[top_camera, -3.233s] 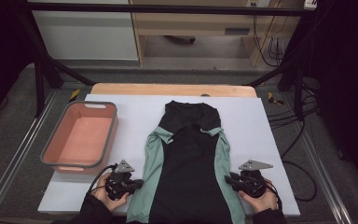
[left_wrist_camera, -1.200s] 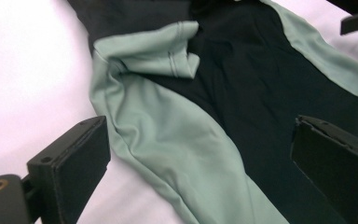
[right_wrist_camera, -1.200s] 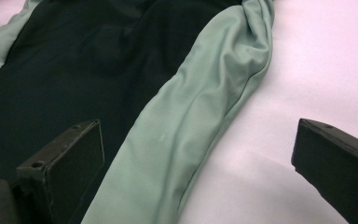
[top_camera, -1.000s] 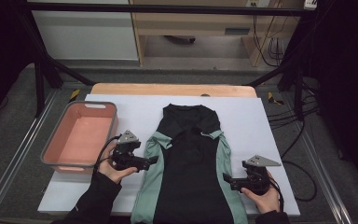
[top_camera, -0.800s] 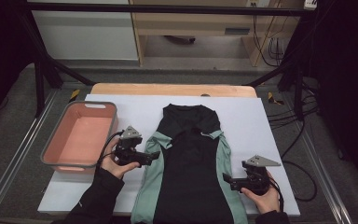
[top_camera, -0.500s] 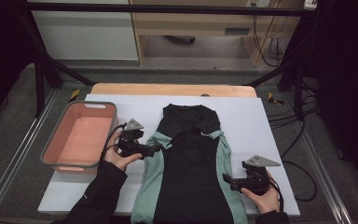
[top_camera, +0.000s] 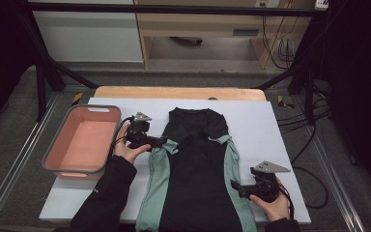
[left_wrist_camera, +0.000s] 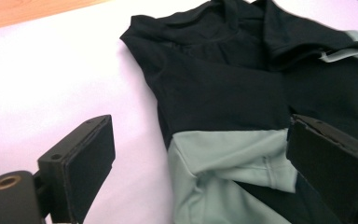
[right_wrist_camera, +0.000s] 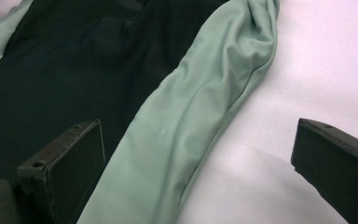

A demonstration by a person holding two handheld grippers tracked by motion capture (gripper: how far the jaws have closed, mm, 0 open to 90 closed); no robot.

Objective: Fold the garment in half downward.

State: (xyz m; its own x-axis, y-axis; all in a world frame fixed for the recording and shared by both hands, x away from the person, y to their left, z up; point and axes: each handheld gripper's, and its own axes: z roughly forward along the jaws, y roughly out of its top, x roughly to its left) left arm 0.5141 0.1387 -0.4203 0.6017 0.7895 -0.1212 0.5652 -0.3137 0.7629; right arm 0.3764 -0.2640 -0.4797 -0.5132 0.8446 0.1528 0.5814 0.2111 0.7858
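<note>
Now I have the shirt (top_camera: 198, 179) lying flat on the white sheet (top_camera: 280, 125), collar away from me, just right of the pink bin (top_camera: 79, 142). My left gripper (left_wrist_camera: 200, 158) sits at the shirt's left shoulder, jaws spread wide around the folded green sleeve (left_wrist_camera: 228, 154). My right gripper (right_wrist_camera: 196, 163) rests low at the right edge, jaws spread too, straddling the other green sleeve (right_wrist_camera: 200, 112).

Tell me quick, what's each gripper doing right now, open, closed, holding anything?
Left gripper: open, jaws wide apart, holding nothing, at the folded mint-green sleeve of the black and mint-green shirt.
Right gripper: open, holding nothing, over the shirt's other mint-green sleeve.
</note>
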